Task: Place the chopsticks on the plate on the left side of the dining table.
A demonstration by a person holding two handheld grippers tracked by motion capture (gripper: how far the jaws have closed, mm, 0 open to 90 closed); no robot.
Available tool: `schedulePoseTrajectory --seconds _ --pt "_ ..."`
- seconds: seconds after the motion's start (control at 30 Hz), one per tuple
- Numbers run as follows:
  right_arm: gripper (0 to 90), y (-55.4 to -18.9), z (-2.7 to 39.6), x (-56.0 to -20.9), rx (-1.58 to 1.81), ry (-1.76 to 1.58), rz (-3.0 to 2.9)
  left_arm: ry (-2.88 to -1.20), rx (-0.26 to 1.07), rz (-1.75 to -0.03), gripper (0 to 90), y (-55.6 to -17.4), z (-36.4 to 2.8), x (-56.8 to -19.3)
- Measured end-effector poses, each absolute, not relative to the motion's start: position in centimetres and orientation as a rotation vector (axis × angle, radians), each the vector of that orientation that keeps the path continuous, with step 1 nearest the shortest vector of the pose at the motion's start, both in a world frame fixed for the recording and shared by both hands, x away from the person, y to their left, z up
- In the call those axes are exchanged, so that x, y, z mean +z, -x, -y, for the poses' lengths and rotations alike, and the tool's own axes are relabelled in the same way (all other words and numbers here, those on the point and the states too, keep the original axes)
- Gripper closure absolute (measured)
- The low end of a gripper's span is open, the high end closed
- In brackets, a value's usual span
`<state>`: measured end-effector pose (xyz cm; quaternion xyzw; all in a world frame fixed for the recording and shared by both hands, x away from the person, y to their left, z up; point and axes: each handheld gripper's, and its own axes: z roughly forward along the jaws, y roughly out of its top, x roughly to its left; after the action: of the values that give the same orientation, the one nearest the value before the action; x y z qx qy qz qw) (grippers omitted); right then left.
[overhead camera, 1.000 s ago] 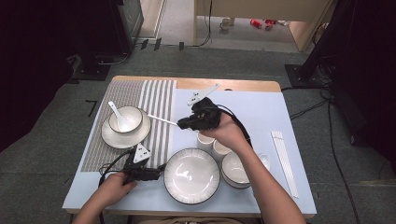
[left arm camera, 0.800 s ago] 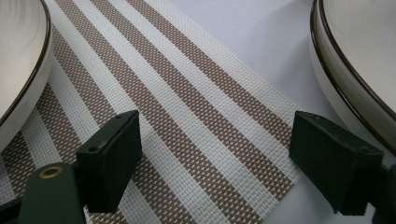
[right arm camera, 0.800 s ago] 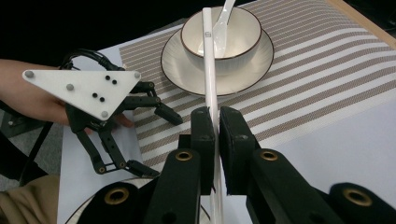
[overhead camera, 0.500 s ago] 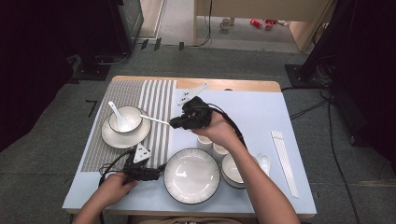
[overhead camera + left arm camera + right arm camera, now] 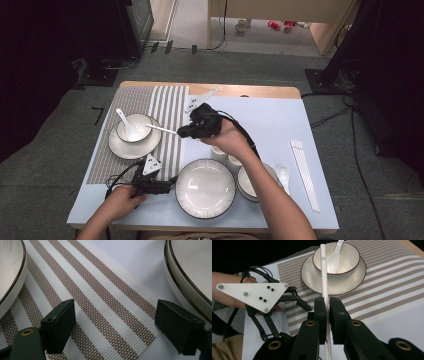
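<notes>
The right tongs are clamped on a long white chopstick, which is held level above the desk with its far tip reaching over the rim of the white dark-rimmed bowl; in the high view the right tongs are seen over the brown-and-white striped woven placemat, just beside that bowl. The bowl is carried by a white dark-rimmed saucer plate and a white ceramic soup spoon is already laid in it, so the setting on the mat is judged to be partly made, with the chopstick yet to be set down and its partner, the remaining white chopsticks, yet to be fetched from the right edge of the pale blue desk. The left tongs are held wide apart with nothing between them, low over the mat's near corner; in the high view they are seen beside the large empty white dark-rimmed plate. Open room is offered by the bare mat stripes right of the saucer and by the wide blue surface beyond; nearer, the way is crowded by two small white cups, a second white bowl and another white spoon.
</notes>
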<state>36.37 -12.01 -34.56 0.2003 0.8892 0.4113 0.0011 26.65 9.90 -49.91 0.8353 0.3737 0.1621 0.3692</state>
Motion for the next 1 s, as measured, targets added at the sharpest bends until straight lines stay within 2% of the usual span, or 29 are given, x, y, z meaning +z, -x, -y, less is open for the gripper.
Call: schedulePoseTrajectory --seconds 1.0 --pt "85.2 -36.5 8.3 -34.6 1.291 -0.573 -2.820 -2.153 0.412 -0.950 17.2 -26.3 -10.0 -49.9"
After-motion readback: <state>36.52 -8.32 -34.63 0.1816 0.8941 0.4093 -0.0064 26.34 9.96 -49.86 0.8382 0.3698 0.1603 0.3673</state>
